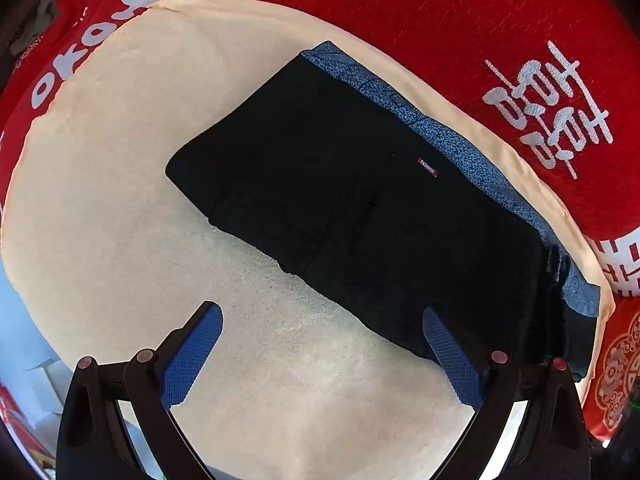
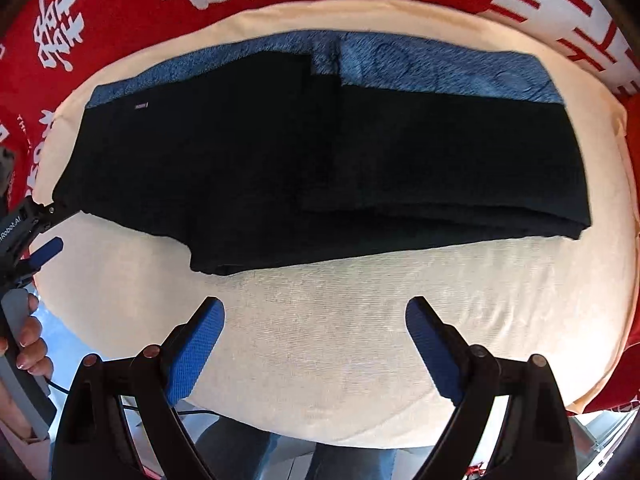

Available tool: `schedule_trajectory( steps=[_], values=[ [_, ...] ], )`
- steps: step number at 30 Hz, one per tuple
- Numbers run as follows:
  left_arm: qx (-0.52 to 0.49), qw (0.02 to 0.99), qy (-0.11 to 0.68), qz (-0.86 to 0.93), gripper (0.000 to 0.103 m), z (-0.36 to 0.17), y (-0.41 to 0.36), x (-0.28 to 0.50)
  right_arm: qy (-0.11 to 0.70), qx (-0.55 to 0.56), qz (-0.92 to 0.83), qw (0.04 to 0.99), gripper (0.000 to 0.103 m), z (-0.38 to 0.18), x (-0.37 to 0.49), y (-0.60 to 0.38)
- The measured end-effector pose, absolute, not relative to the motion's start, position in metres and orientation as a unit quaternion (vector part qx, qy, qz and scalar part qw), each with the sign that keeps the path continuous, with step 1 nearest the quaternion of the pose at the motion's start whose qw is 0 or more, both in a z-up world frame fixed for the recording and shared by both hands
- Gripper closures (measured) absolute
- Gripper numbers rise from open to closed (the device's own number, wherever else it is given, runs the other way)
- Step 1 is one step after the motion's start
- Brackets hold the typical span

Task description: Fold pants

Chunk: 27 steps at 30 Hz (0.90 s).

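Black pants [image 1: 360, 208] lie flat on a cream cloth [image 1: 120, 200], folded lengthwise with one end doubled over; they also show in the right wrist view [image 2: 320, 160]. A small "FASHION" label [image 1: 427, 167] is on them. A blue patterned fabric strip [image 1: 460, 148] runs along their far edge. My left gripper [image 1: 322, 316] is open and empty, its right finger over the pants' near edge. My right gripper [image 2: 316, 308] is open and empty, just short of the pants' near edge. The left gripper also shows at the left edge of the right wrist view [image 2: 50, 230].
A red cloth with white characters [image 1: 440, 20] lies under and beyond the cream cloth. The cream cloth's near edge [image 2: 320, 436] drops off to the floor. A hand [image 2: 32, 344] holds the left gripper's handle.
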<state>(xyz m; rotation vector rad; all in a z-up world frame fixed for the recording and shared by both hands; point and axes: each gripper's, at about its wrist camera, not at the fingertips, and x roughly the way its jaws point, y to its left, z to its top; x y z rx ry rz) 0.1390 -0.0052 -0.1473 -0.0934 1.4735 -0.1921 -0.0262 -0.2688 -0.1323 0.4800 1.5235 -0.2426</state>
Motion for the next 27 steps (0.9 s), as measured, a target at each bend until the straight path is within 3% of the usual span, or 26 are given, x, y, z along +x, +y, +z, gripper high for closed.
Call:
schedule_trajectory(
  steps=[14,27],
  values=[
    [-0.067,0.736,0.668,-0.085,0.002,-0.156,0.016,0.147,0.691,0.224,-0.094,0.681,0.009,-0.14,-0.023,-0.258],
    [-0.239,0.727,0.624,-0.157,0.002,-0.189,0.07,0.168,0.697,0.231,-0.079,0.675,0.009,-0.147,-0.016,-0.251]
  ],
)
